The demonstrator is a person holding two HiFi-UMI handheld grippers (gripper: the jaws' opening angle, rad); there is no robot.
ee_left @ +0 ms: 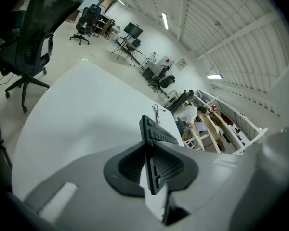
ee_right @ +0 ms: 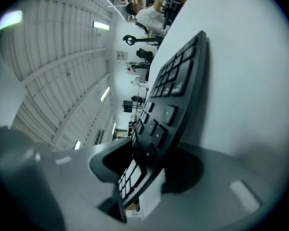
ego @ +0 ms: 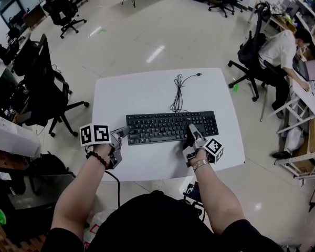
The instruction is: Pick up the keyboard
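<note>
A black keyboard (ego: 168,126) lies flat on the white table (ego: 142,91), and its cable (ego: 178,93) runs toward the far edge. My left gripper (ego: 121,137) is at the keyboard's left end. In the left gripper view the thin edge of the keyboard (ee_left: 156,131) stands clamped between the pads of the left gripper (ee_left: 151,163). My right gripper (ego: 191,134) reaches over the front edge near the right end. In the right gripper view the keyboard (ee_right: 178,81) sits between the jaws of the right gripper (ee_right: 144,162), which straddle it loosely, open.
A black office chair (ego: 42,85) stands close to the table's left side. At a desk to the right a person (ego: 281,51) sits on another chair. A cardboard box (ego: 8,135) and clutter lie at the near left. Bare floor stretches beyond the far edge.
</note>
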